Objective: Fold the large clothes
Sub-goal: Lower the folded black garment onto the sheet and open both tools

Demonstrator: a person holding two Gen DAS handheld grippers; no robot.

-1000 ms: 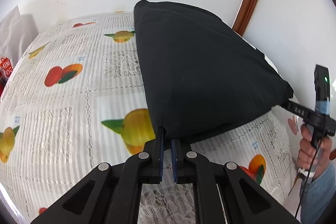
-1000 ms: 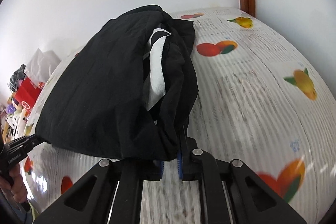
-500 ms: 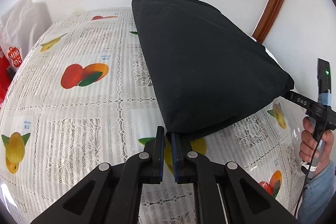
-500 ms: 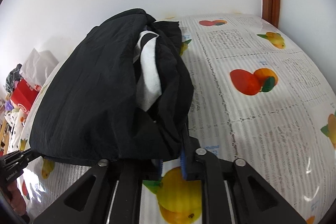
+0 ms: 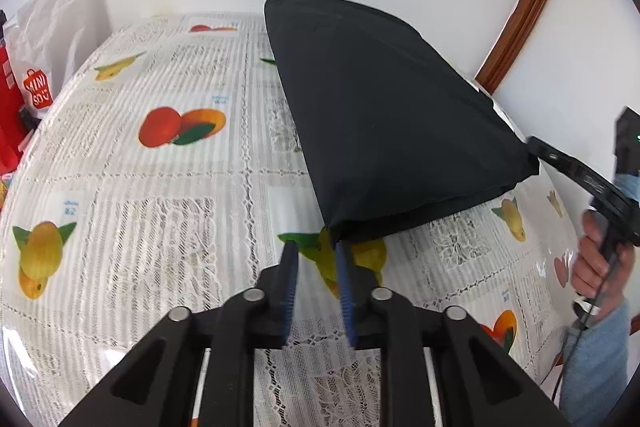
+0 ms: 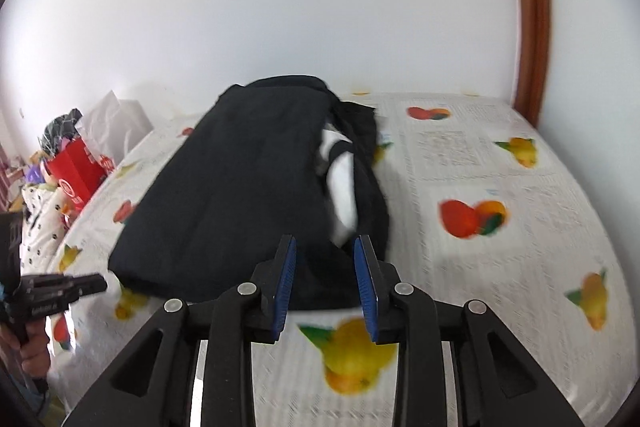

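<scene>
Folded black garment [image 5: 384, 123] resting on the table [image 5: 168, 187]: we have just been opening both the left tool [image 5: 316, 259] and right tool [image 6: 325, 259], now empty, to release its near corners.

Bright, even daylight in both views; source not seen. White wall [image 6: 320, 7] evenly lit, faintly darker toward the left. Soft shadow behind the white bag [image 5: 52, 27] on the wall. Glare on the glossy tablecloth [image 5: 160, 227] at the lower right edge. Strong fisheye bending, black corners. Right wrist view motion-blurred: fruit prints smeared, black garment [image 6: 240, 187] soft. Left view sharper, finger pads [image 5: 289, 279] slightly blurred.
</scene>
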